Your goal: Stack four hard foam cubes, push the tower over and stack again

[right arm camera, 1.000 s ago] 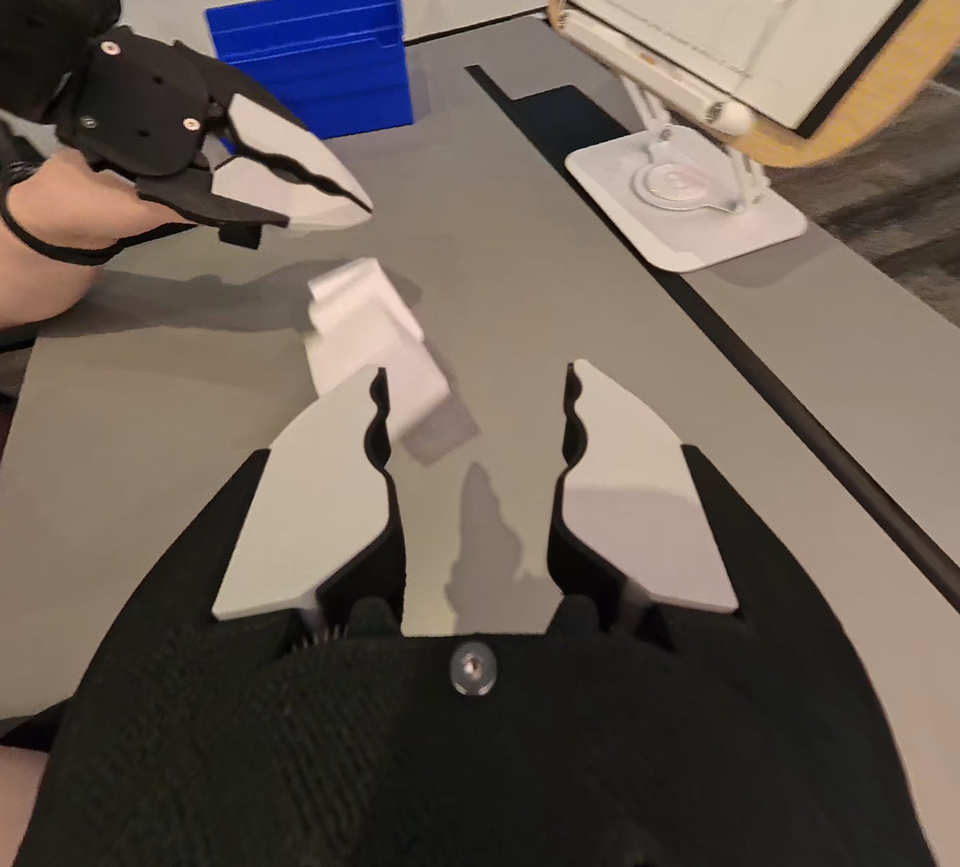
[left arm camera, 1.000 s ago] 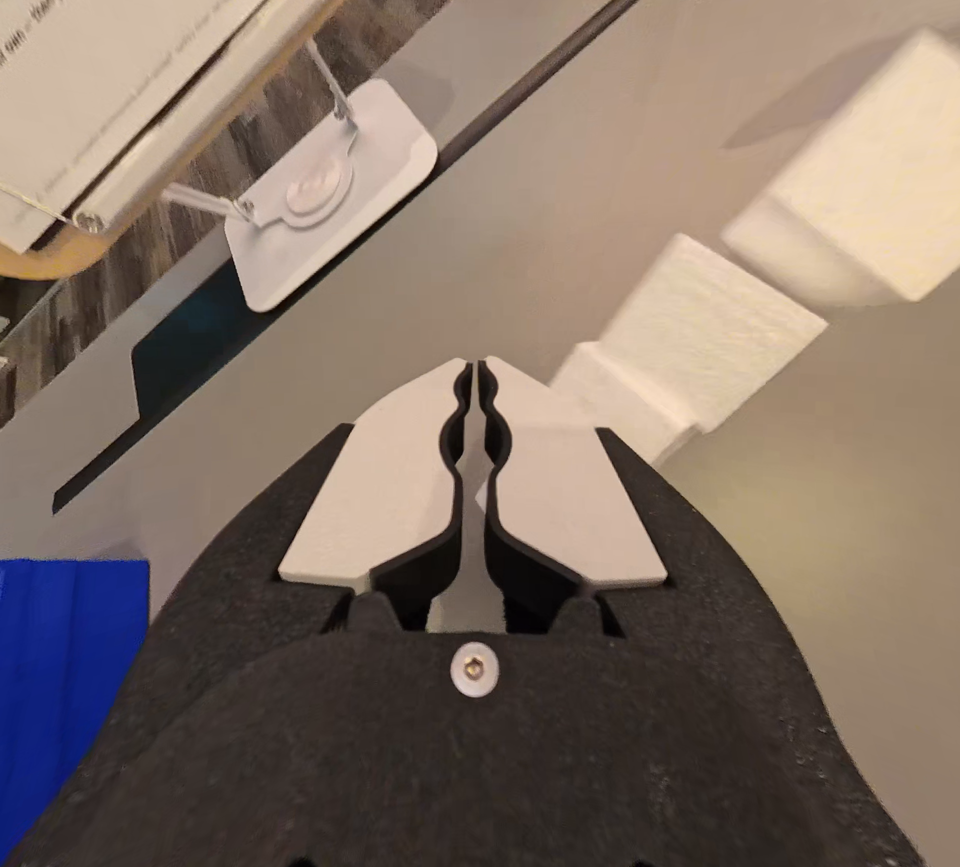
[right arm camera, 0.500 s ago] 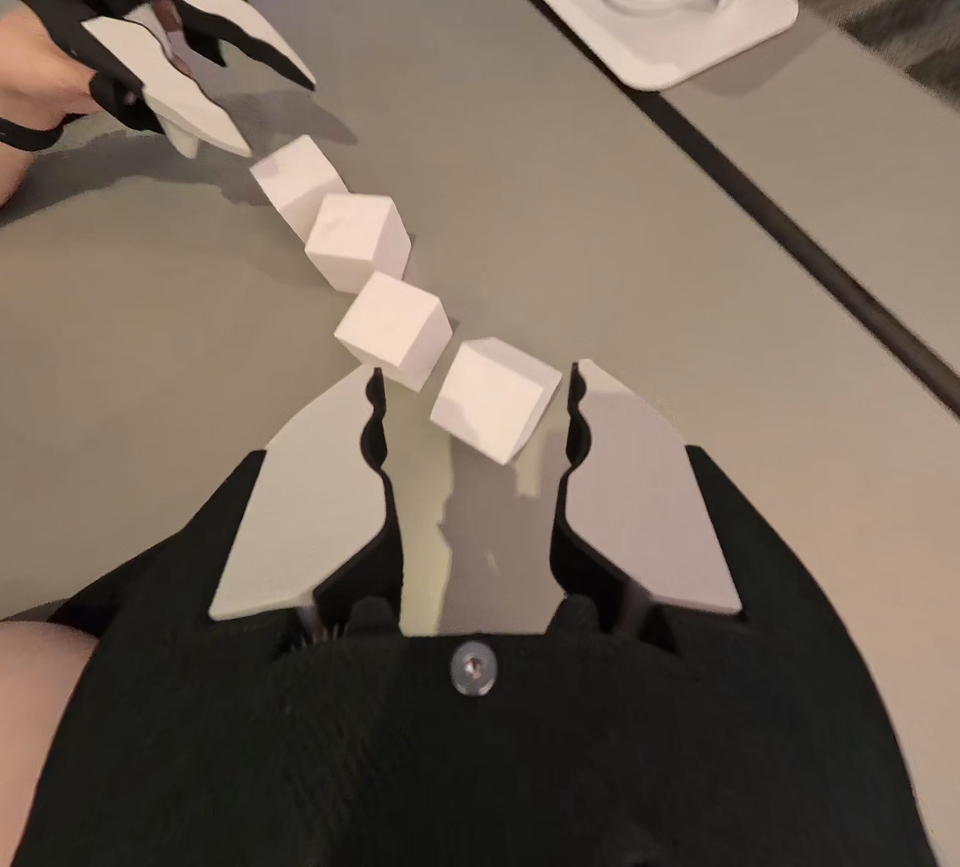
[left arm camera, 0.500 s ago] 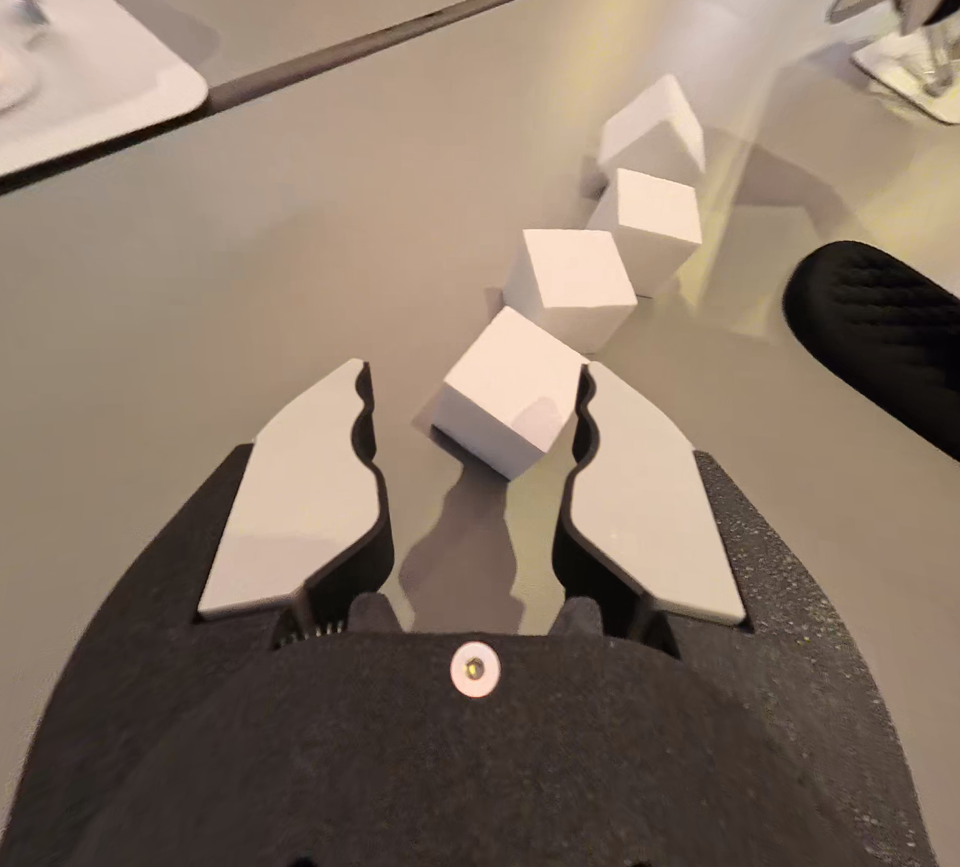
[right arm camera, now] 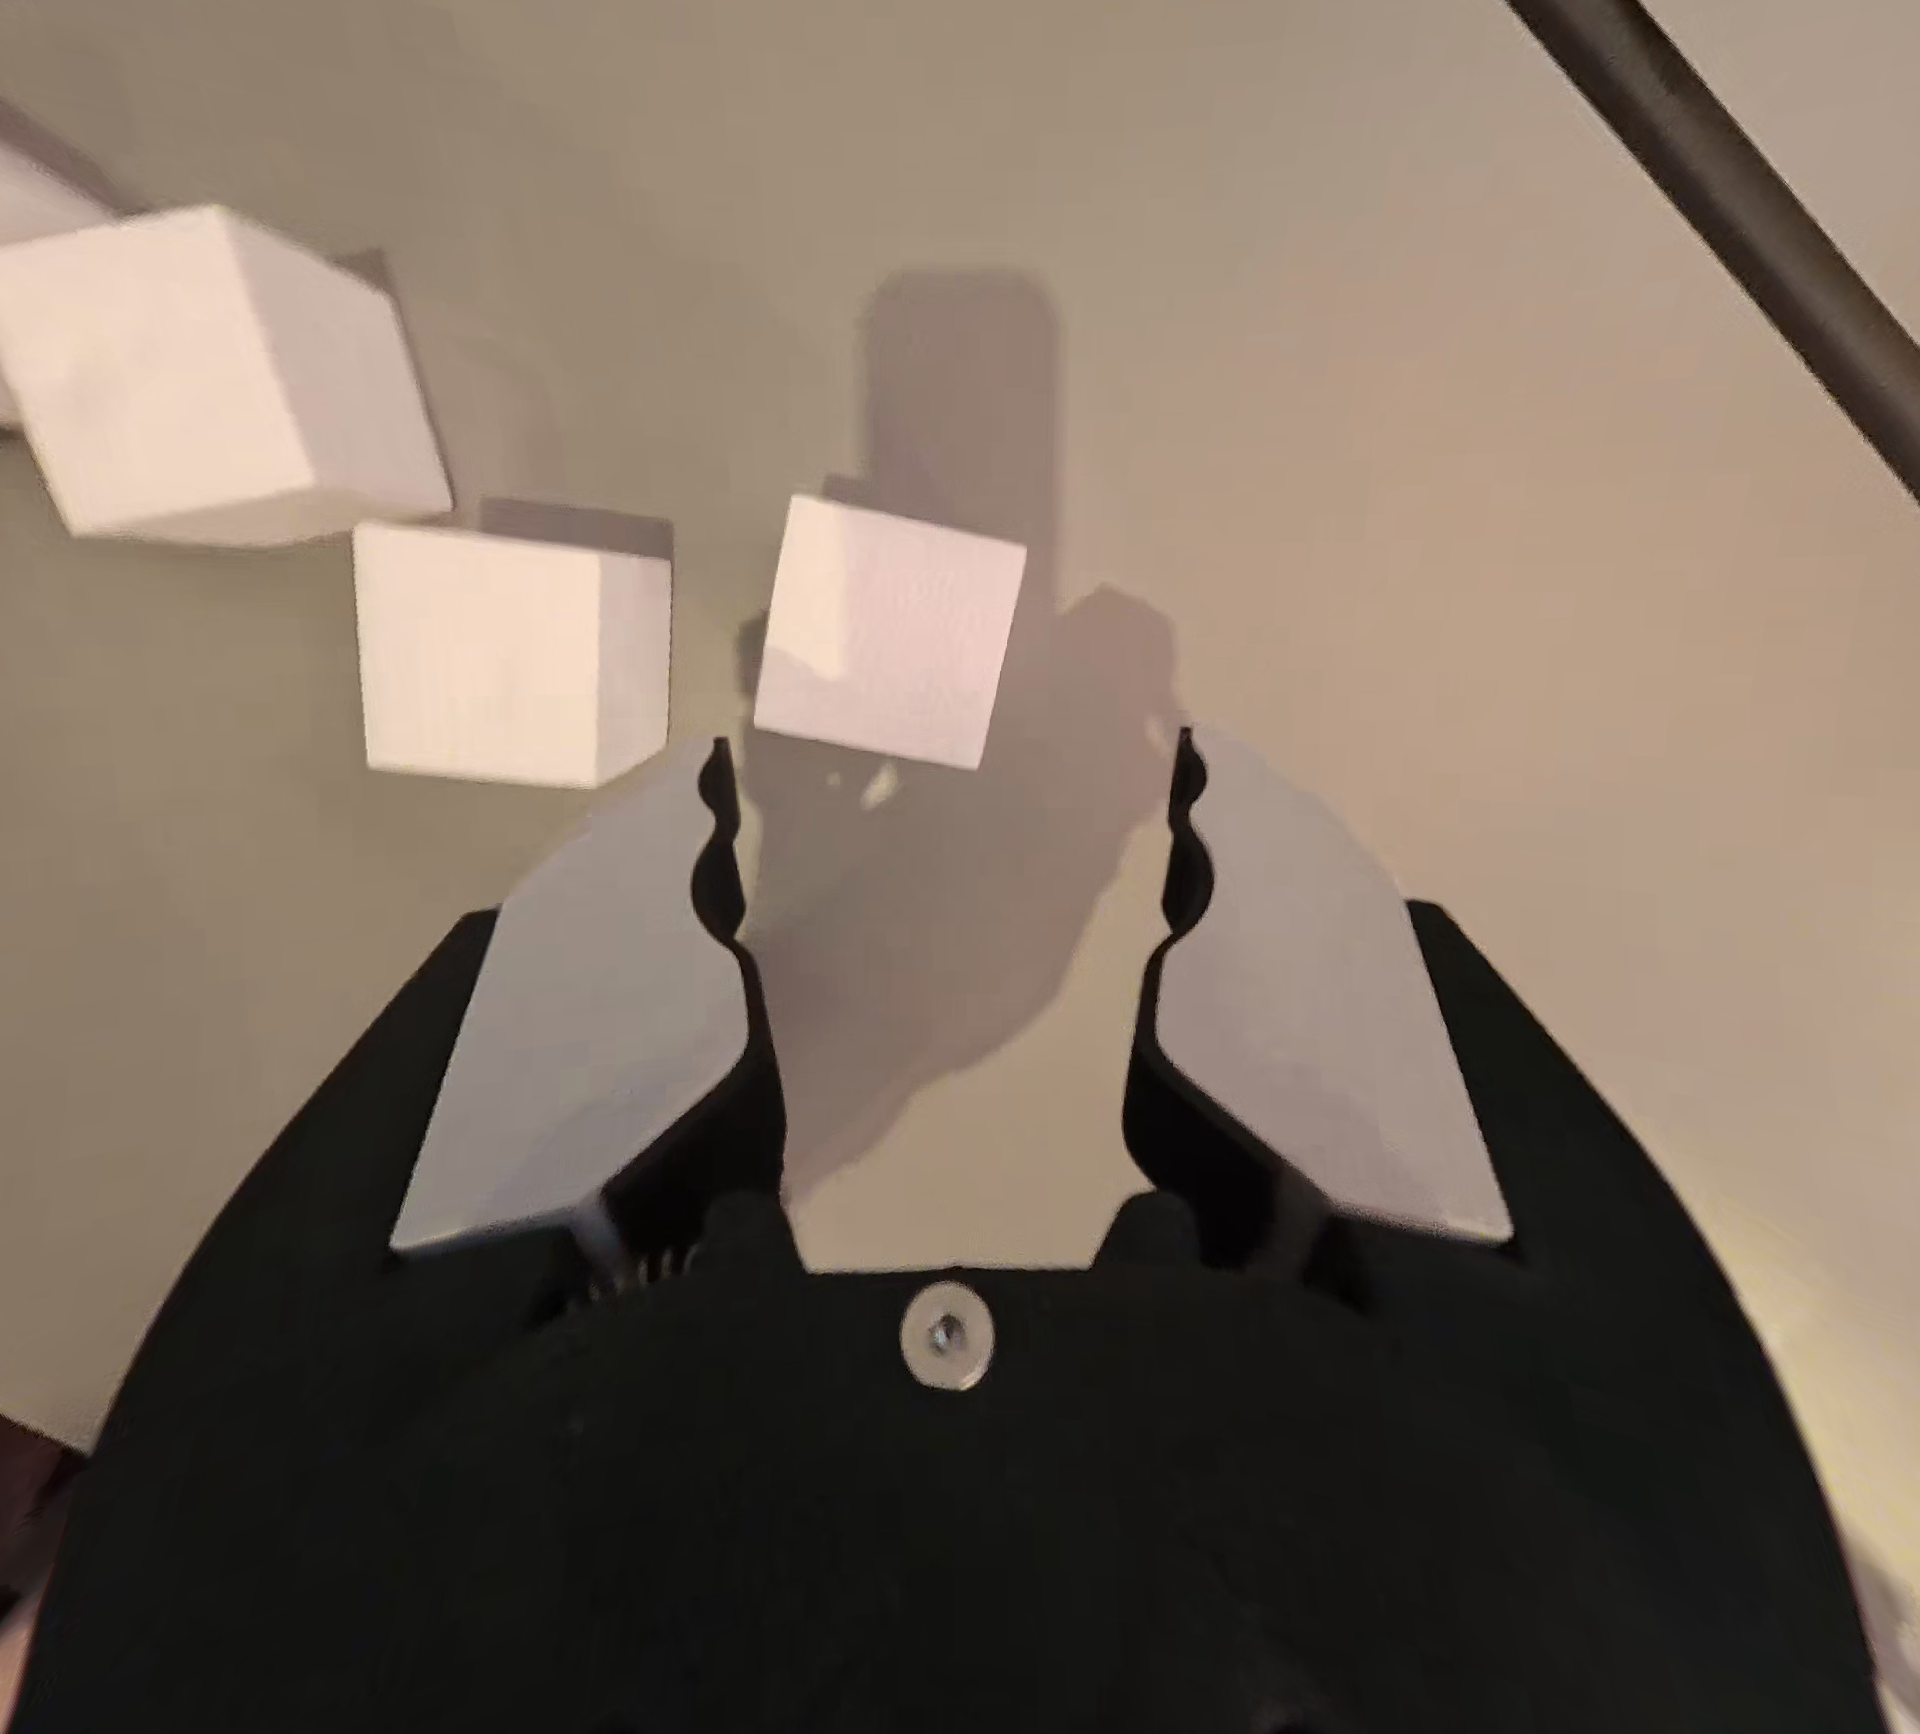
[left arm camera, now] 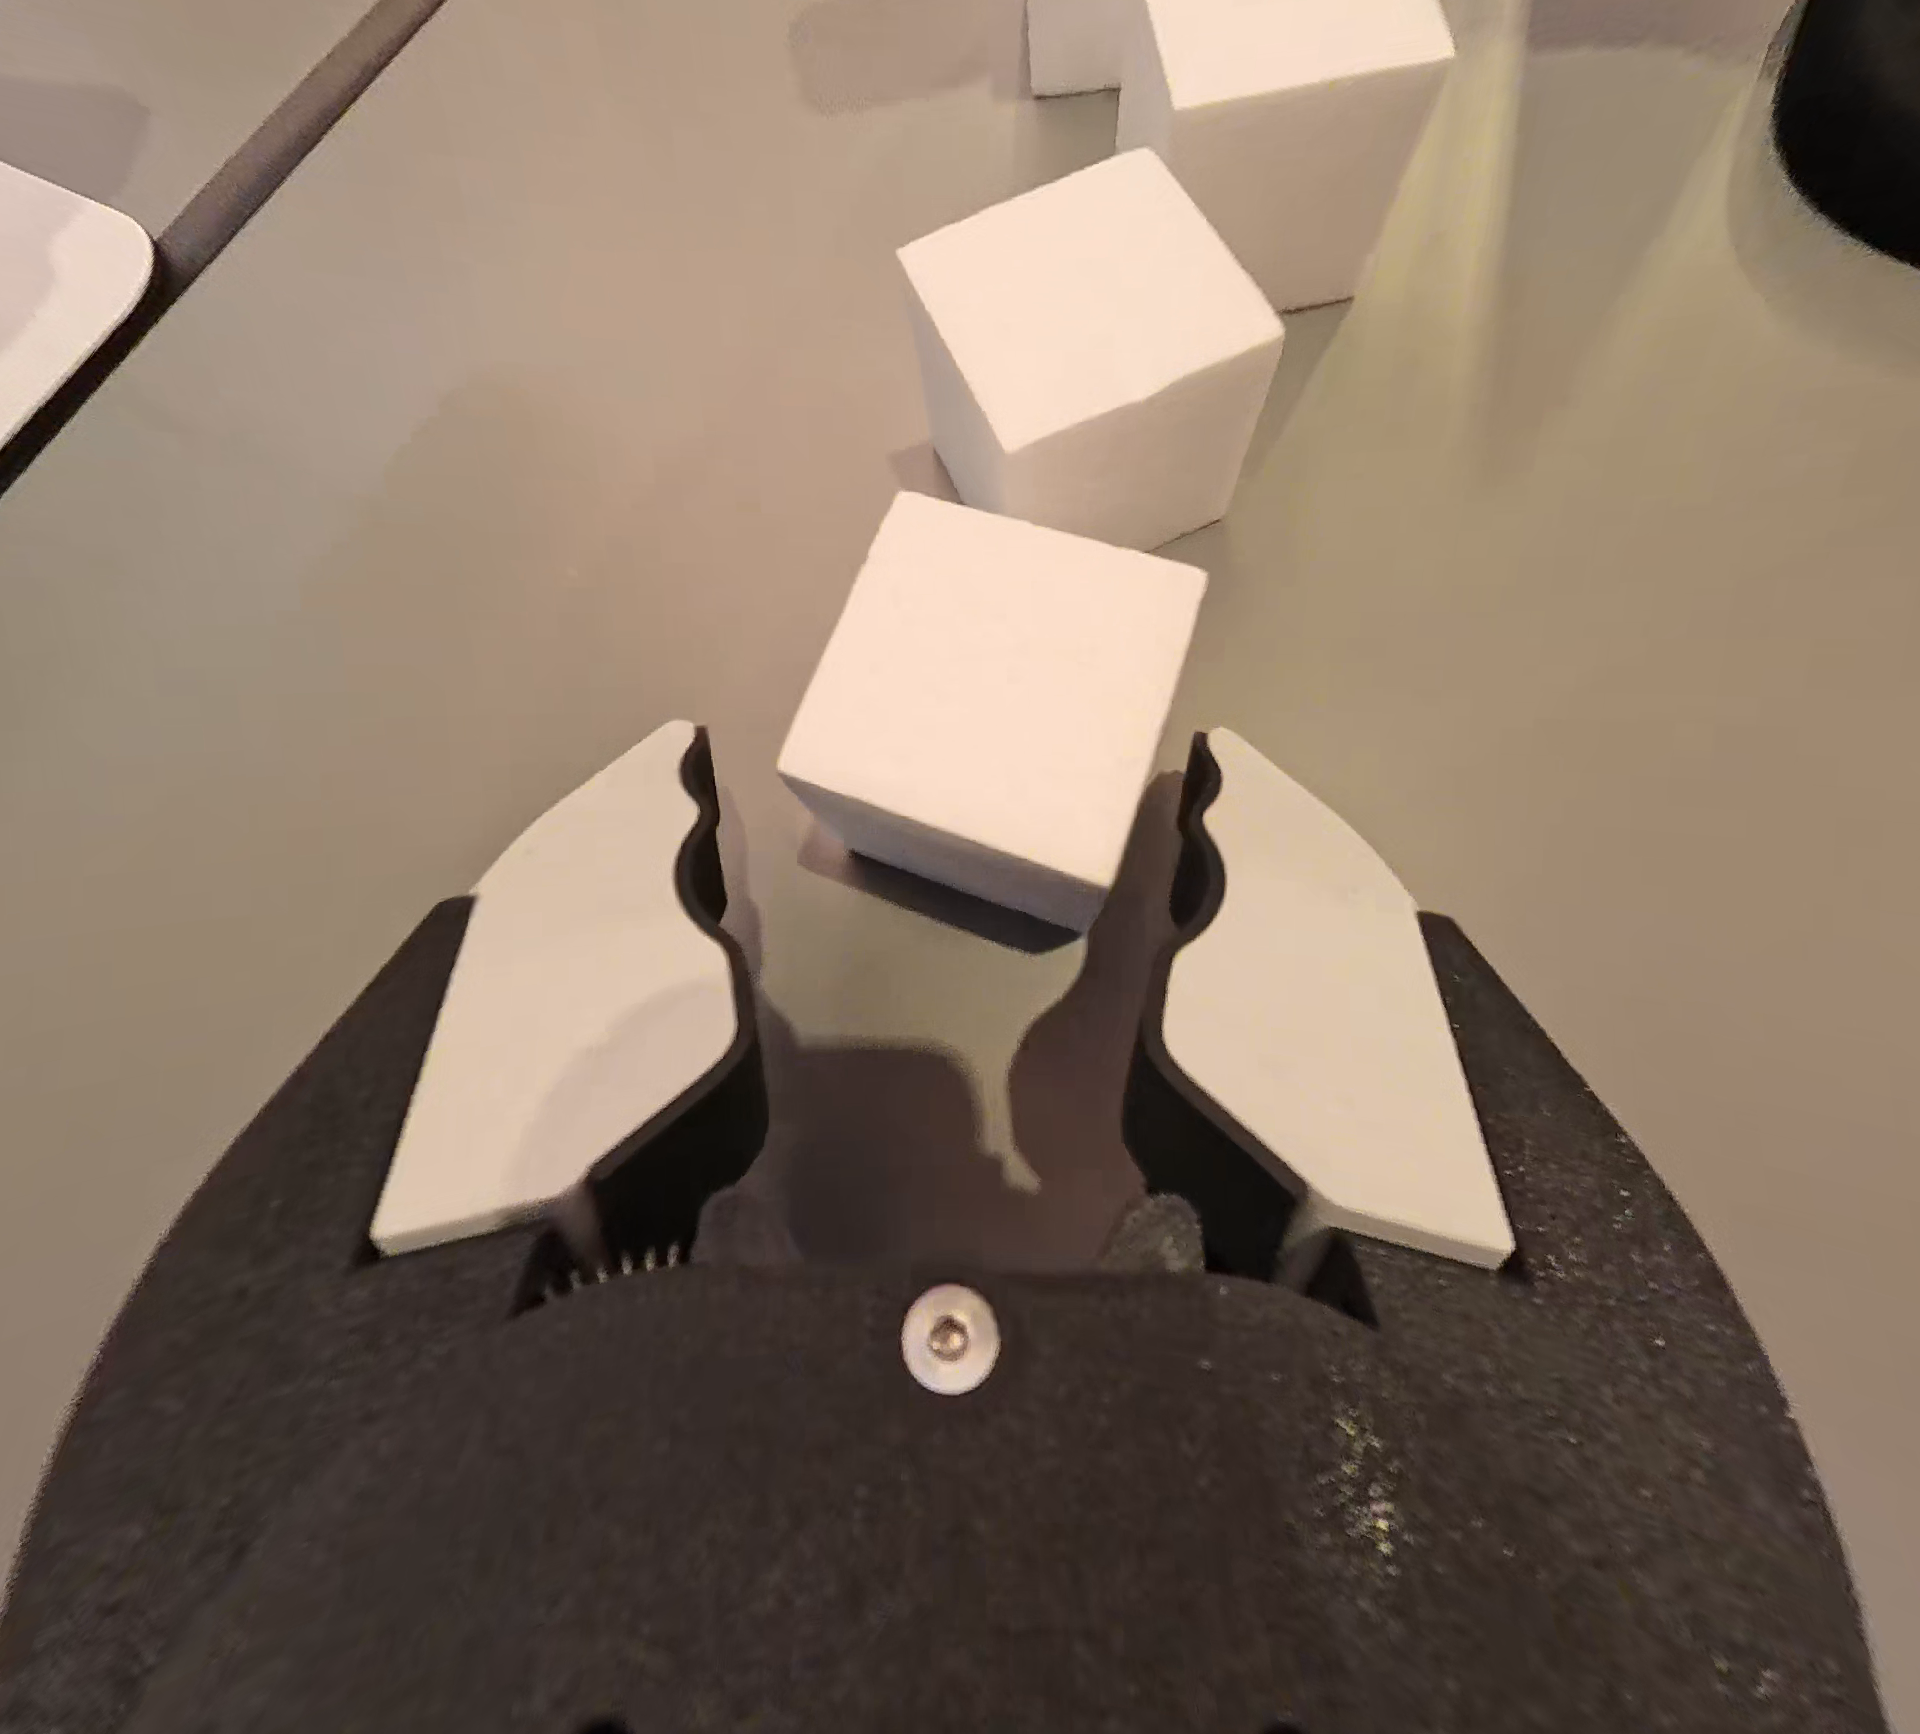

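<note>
Toppled white foam cubes (left arm camera: 1081, 354), now nearer.

Each camera sat behind its own spread jaws, looking steeply down at the grey table (left arm camera: 416, 458), close in. The left wrist view faced along a row of white cubes (left arm camera: 1086, 344), nearest cube (left arm camera: 992, 697) just ahead of its jaws. The right wrist view shared that row, its end cube (right arm camera: 888, 630) just ahead of its jaws.
</note>
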Action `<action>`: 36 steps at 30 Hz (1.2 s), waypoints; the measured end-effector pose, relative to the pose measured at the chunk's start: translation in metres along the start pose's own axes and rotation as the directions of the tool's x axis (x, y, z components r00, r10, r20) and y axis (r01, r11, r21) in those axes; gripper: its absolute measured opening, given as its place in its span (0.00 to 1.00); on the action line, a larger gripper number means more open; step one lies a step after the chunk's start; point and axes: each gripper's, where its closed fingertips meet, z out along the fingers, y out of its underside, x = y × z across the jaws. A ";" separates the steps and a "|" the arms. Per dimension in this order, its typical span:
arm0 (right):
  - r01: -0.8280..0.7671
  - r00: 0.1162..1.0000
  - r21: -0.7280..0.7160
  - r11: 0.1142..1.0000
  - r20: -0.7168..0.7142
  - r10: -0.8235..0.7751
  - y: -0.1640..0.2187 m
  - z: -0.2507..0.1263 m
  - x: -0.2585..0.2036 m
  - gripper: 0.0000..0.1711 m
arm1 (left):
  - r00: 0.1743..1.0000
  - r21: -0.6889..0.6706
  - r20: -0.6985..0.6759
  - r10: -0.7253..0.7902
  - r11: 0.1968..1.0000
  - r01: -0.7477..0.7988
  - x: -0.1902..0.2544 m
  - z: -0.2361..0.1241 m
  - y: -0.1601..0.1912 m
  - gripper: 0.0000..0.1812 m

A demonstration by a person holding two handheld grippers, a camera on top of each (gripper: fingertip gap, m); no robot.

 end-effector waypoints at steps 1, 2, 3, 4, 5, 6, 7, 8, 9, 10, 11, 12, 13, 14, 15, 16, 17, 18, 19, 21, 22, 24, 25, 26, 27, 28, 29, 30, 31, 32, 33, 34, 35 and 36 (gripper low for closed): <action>-0.031 0.999 -0.011 0.999 -0.009 0.031 -0.003 0.003 0.000 0.47 | 1.000 0.010 -0.014 -0.008 1.000 0.008 0.000 0.001 -0.002 0.47; -0.056 0.998 -0.016 0.998 -0.011 0.056 -0.007 0.005 -0.001 0.48 | 0.999 0.018 -0.034 -0.016 1.000 0.017 0.002 0.003 -0.003 0.47; -0.075 0.997 -0.018 0.997 -0.005 0.075 -0.009 0.008 -0.003 0.48 | 0.999 0.022 -0.045 -0.022 0.999 0.023 0.002 0.003 -0.004 0.47; -0.086 0.996 -0.022 0.996 0.001 0.086 -0.011 0.010 -0.005 0.48 | 0.999 0.025 -0.046 -0.023 0.999 0.024 0.002 0.004 -0.004 0.47; -0.093 0.996 -0.033 0.995 0.001 0.093 -0.011 0.013 -0.006 0.48 | 0.999 0.027 -0.042 -0.019 0.999 0.020 0.001 0.004 -0.004 0.47; -0.099 0.995 -0.054 0.994 -0.004 0.099 -0.009 0.016 -0.006 0.48 | 0.999 0.028 -0.038 -0.015 0.999 0.016 0.000 0.004 -0.004 0.46; -0.101 0.995 -0.074 0.992 -0.011 0.100 -0.007 0.019 -0.006 0.48 | 0.999 0.025 -0.034 -0.014 1.000 0.015 -0.001 0.005 -0.004 0.45; -0.100 0.995 -0.090 0.991 -0.015 0.099 -0.005 0.022 -0.006 0.48 | 0.999 0.022 -0.032 -0.017 1.000 0.017 -0.001 0.005 -0.003 0.44; -0.101 0.995 -0.103 0.989 -0.019 0.100 -0.005 0.025 -0.006 0.48 | 0.999 0.019 -0.033 -0.021 1.000 0.022 -0.001 0.006 -0.002 0.44; -0.103 0.995 -0.116 0.988 -0.021 0.102 -0.004 0.028 -0.006 0.48 | 0.999 0.018 -0.032 -0.025 1.000 0.025 -0.001 0.007 -0.002 0.42; -0.102 0.995 -0.132 0.986 -0.020 0.100 -0.002 0.031 -0.007 0.48 | 0.999 0.017 -0.030 -0.025 1.000 0.026 -0.001 0.008 -0.001 0.41; -0.097 0.995 -0.148 0.984 -0.021 0.095 -0.001 0.034 -0.007 0.48 | 0.999 0.018 -0.030 -0.024 1.000 0.024 -0.001 0.008 -0.001 0.40; -0.093 0.996 -0.164 0.982 -0.019 0.091 0.001 0.036 -0.008 0.48 | 0.999 0.020 -0.028 -0.020 1.000 0.020 0.000 0.008 -0.002 0.38; -0.090 0.996 -0.179 0.980 -0.015 0.089 0.003 0.039 -0.008 0.48 | 1.000 0.021 -0.020 -0.015 1.000 0.016 -0.001 0.008 -0.002 0.38; -0.091 0.996 -0.191 0.977 -0.010 0.090 0.005 0.040 -0.009 0.46 | 1.000 0.019 -0.017 -0.012 1.000 0.012 0.000 0.008 -0.002 0.38; -0.094 0.995 -0.202 0.975 -0.004 0.095 0.006 0.042 -0.009 0.42 | 1.000 0.019 -0.023 -0.012 1.000 0.012 0.001 0.008 -0.002 0.38; -0.099 0.995 -0.209 0.973 0.007 0.103 0.007 0.043 -0.010 0.39 | 1.000 0.018 -0.024 -0.013 1.000 0.013 0.002 0.008 -0.002 0.38; -0.104 0.994 -0.215 0.971 0.019 0.111 0.009 0.044 -0.011 0.36 | 1.000 0.013 -0.012 -0.014 1.000 0.014 0.001 0.007 -0.002 0.38; -0.109 0.993 -0.221 0.969 0.029 0.118 0.010 0.044 -0.011 0.33 | 1.000 0.006 0.004 -0.016 1.000 0.016 0.000 0.006 -0.001 0.38; -0.117 0.991 -0.220 0.968 0.039 0.129 0.012 0.043 -0.010 0.33 | 0.999 0.000 0.025 -0.025 1.000 0.025 -0.003 0.001 0.000 0.38; -0.118 0.991 -0.221 0.968 0.041 0.131 0.014 0.041 -0.009 0.33 | 0.999 0.005 0.038 -0.035 0.999 0.035 -0.004 -0.003 0.000 0.38; -0.128 0.990 -0.220 0.967 0.035 0.139 0.017 0.035 -0.004 0.33 | 0.996 0.009 0.059 -0.061 0.998 0.061 -0.007 -0.014 0.000 0.38; -0.139 0.989 -0.210 0.968 0.029 0.148 0.017 0.029 -0.003 0.33 | 0.994 0.008 0.077 -0.071 0.997 0.071 -0.010 -0.020 0.001 0.38; -0.146 0.988 -0.181 0.973 0.032 0.154 0.014 0.020 -0.004 0.33 | 0.992 0.009 0.099 -0.076 0.997 0.076 -0.014 -0.027 0.002 0.38; -0.145 0.987 -0.136 0.980 0.046 0.152 0.007 0.011 -0.007 0.33 | 0.989 0.005 0.126 -0.078 0.997 0.078 -0.019 -0.034 0.003 0.38; -0.137 0.988 -0.084 0.987 0.061 0.142 -0.001 0.000 -0.013 0.33 | 0.985 -0.006 0.154 -0.075 0.997 0.077 -0.024 -0.042 0.004 0.38; -0.122 0.990 -0.033 0.992 0.070 0.124 -0.010 -0.011 -0.020 0.33 | 0.982 -0.018 0.178 -0.062 0.998 0.066 -0.030 -0.049 0.005 0.38; -0.099 0.992 0.022 0.995 0.081 0.097 -0.021 -0.022 -0.029 0.33 | 0.978 -0.024 0.203 -0.045 0.998 0.051 -0.036 -0.056 0.005 0.38; -0.072 0.993 0.079 0.994 0.102 0.064 -0.032 -0.031 -0.041 0.33 | 0.972 -0.022 0.232 -0.039 0.999 0.046 -0.043 -0.064 0.006 0.38; -0.044 0.991 0.126 0.991 0.131 0.028 -0.043 -0.040 -0.057 0.33 | 0.965 -0.021 0.259 -0.049 0.998 0.056 -0.050 -0.071 0.008 0.38; -0.017 0.988 0.158 0.987 0.157 -0.008 -0.052 -0.046 -0.072 0.33 | 0.959 -0.019 0.275 -0.067 0.997 0.075 -0.056 -0.077 0.011 0.38; 0.017 0.983 0.177 0.984 0.176 -0.048 -0.059 -0.049 -0.088 0.33 | 0.954 -0.013 0.287 -0.088 0.995 0.095 -0.061 -0.082 0.013 0.38; 0.058 0.978 0.185 0.981 0.188 -0.093 -0.065 -0.049 -0.103 0.33 | 0.948 -0.010 0.301 -0.105 0.994 0.113 -0.066 -0.087 0.016 0.38; 0.103 0.970 0.183 0.978 0.199 -0.139 -0.069 -0.047 -0.117 0.33 | 0.942 -0.015 0.316 -0.114 0.992 0.125 -0.071 -0.091 0.019 0.38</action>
